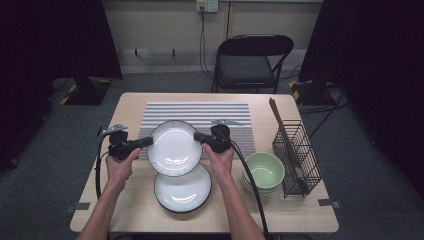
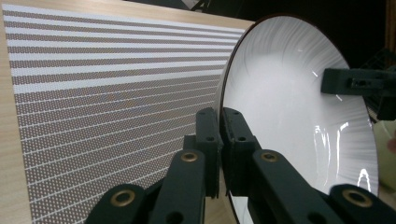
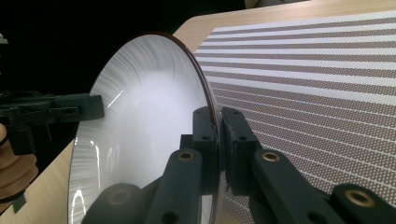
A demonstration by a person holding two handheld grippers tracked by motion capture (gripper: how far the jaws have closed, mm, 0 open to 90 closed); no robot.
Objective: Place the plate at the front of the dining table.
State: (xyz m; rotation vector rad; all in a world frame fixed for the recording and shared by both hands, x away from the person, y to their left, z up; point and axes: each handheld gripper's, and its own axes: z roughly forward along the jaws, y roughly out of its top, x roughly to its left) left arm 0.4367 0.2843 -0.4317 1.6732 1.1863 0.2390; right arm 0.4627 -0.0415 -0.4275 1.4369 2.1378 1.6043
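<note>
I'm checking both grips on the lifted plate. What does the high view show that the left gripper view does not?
High view alone: a second plate lying on the table, the green bowls, the wire rack, a chair. Left gripper view alone: the left gripper with its jaws pinching the rim edge-on. Both: the lifted plate, the striped mat, the right gripper clamped on the opposite rim.

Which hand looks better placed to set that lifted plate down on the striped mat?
Neither alone: left gripper and right gripper clamp opposite rims of the plate, beside the mat.
</note>
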